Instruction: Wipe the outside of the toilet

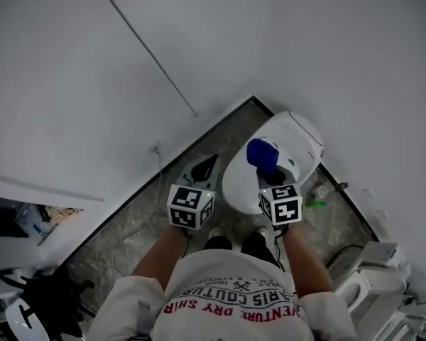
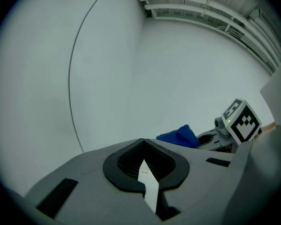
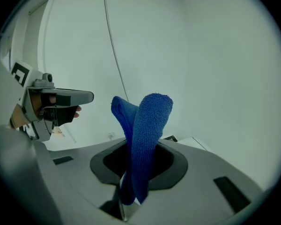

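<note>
Right gripper point(image 3: 131, 198) pinching a blue cloth point(image 3: 147, 139) (its folded end standing upright), above the white toilet point(image 1: 298, 137) in the floor's corner, left gripper point(image 2: 147, 182) pressed together, empty

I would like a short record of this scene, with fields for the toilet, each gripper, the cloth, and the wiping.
toilet: white, lid closed, in the corner of the room
left gripper: shut, empty, held to the left of the toilet
right gripper: shut on the cloth
cloth: blue, folded, sticking out past the jaws
wiping: cannot tell if the cloth touches the toilet
</note>
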### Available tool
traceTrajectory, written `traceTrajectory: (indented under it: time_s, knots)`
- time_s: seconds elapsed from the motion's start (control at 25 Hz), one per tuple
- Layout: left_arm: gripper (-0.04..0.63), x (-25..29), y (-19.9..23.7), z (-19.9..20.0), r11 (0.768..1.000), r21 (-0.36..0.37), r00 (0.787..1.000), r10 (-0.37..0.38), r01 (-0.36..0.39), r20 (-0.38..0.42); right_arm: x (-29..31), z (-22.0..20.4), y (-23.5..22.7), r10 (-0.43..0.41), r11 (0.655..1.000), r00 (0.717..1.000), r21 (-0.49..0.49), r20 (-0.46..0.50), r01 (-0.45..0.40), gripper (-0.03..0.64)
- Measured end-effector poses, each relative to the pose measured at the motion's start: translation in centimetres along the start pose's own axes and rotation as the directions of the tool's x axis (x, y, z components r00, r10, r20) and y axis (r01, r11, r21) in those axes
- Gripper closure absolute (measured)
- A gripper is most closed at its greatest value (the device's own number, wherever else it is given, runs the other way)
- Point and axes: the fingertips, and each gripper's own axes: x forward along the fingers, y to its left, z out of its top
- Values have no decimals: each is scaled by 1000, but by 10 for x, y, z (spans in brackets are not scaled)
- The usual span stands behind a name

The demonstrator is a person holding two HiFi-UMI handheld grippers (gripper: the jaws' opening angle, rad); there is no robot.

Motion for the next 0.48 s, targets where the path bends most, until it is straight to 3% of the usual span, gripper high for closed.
traceTrajectory:
  time_s: [0.28, 0.48]
  knots:
    - [589, -39, -103, -25, 982, 10, 982, -186, 187, -10, -105, -76, 15, -139, 982, 988, 138, 62, 129, 540]
    - [589, -94, -179, -53, 971, 44, 972, -233, 234, -16, -189, -141, 35, -199, 964, 977, 195, 82, 180, 540]
